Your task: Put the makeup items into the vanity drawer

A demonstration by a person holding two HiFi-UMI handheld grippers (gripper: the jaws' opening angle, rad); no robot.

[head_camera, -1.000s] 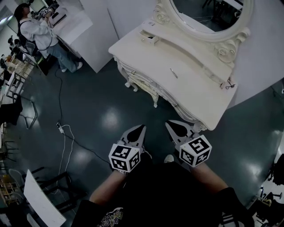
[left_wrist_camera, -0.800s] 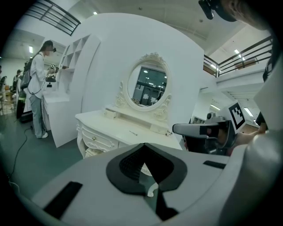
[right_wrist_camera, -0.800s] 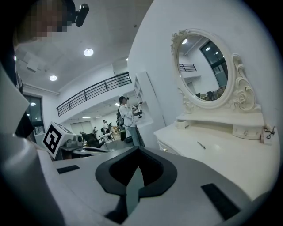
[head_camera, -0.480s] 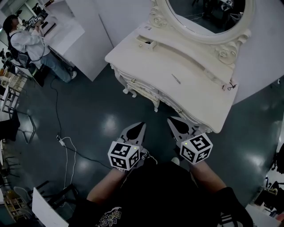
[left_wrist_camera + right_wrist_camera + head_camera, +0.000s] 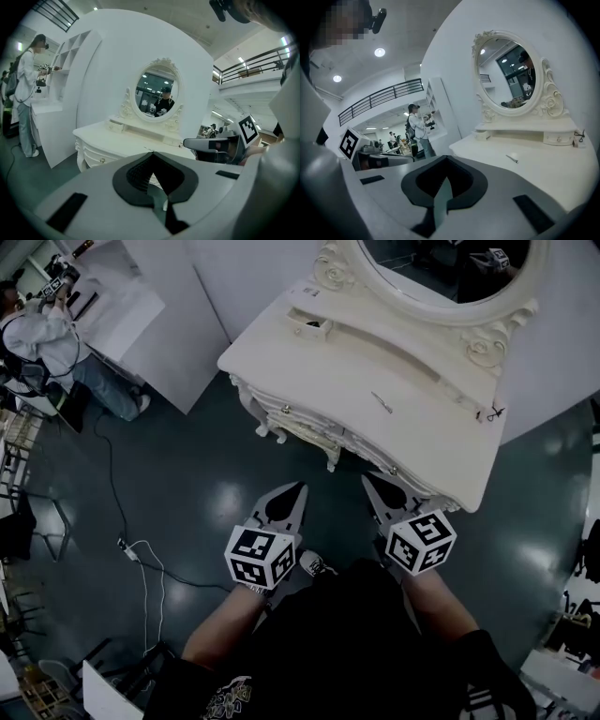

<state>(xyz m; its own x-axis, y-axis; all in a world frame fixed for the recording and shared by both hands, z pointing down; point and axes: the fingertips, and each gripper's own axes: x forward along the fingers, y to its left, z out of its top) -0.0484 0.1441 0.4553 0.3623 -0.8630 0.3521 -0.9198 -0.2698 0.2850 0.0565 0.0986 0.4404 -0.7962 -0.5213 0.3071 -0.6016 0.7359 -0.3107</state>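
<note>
A white vanity (image 5: 427,442) with an oval mirror (image 5: 441,273) stands ahead of me on a dark floor. A thin, dark makeup stick (image 5: 381,402) lies on its top, also seen as the stick (image 5: 512,159) in the right gripper view. A small black item (image 5: 489,413) rests at the top's right end. The front drawers (image 5: 286,410) look closed; a little shelf drawer (image 5: 312,327) sits slightly pulled out. My left gripper (image 5: 298,487) and right gripper (image 5: 367,478) hover side by side short of the vanity's front edge. Both are shut and hold nothing.
A person (image 5: 37,343) stands at a white counter (image 5: 122,296) far left. A cable with a plug (image 5: 141,554) trails over the floor at the left. A white board (image 5: 117,695) and chair frames sit at the lower left. My shoe (image 5: 314,565) shows below the grippers.
The vanity has come a little nearer and lower in the head view, as I step toward it. Both grippers stay shut and side by side.
</note>
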